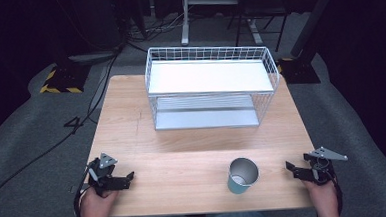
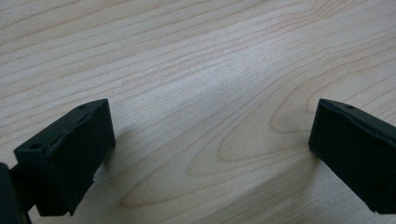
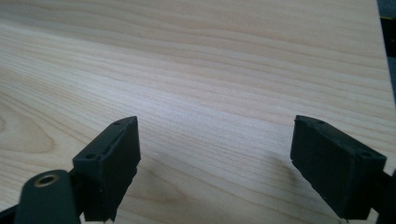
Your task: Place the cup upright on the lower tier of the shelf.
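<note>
Left gripper (image 1: 127,179) sits low at the table's (image 1: 131,121) near left corner, jaws spread wide, nothing between them, just bare wood grain under it in its own view (image 2: 210,140). Right gripper (image 1: 290,168) mirrors it at the near right edge, jaws released too, empty over the wood (image 3: 215,149). Between the two, closer to the right one, a teal cup (image 1: 242,176) stands upright, mouth open. Farther back, a white wire rack (image 1: 209,77) with two shelves sits mid-table.
</note>
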Demonstrator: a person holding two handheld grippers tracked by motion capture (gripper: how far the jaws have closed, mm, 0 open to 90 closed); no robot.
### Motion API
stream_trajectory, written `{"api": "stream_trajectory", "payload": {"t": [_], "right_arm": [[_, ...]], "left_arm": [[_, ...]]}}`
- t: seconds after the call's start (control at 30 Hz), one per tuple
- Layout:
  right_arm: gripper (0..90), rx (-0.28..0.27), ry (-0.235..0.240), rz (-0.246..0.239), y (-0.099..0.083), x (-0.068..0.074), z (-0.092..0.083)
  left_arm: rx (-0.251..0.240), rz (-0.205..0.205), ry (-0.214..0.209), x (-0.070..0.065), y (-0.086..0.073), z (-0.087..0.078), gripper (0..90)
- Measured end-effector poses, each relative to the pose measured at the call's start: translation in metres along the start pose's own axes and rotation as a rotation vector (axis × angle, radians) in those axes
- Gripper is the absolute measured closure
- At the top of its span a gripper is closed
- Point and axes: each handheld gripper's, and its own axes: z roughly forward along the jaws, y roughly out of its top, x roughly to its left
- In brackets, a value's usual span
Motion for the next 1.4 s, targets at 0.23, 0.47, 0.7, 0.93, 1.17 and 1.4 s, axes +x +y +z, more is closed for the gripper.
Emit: {"api": "stream_trajectory", "payload": {"t": [0.23,0.47,0.7,0.93,1.17,1.4], "right_arm": [[16.5,-0.049,0.025,0.003,0.002,0.008,-0.018],[16.5,-0.087,0.054,-0.017,0.003,0.022,-0.033],[16.5,-0.110,0.081,-0.040,0.004,0.039,-0.047],[16.5,-0.134,0.124,-0.058,0.001,0.060,-0.064],[16.5,-0.154,0.151,-0.058,0.000,0.072,-0.076],[16.4,-0.164,0.189,-0.057,-0.003,0.088,-0.087]], "left_arm": [[0.000,0.008,-0.006,-0.002,-0.001,0.000,0.7],[-0.001,0.006,-0.004,-0.002,-0.001,-0.001,0.9],[0.000,0.008,-0.003,-0.002,-0.001,-0.001,1.0],[0.000,0.007,-0.004,-0.002,-0.001,-0.001,1.0],[0.000,0.007,-0.004,-0.002,-0.001,-0.001,1.0],[0.000,-0.002,-0.002,-0.004,-0.001,-0.001,0.9]]}}
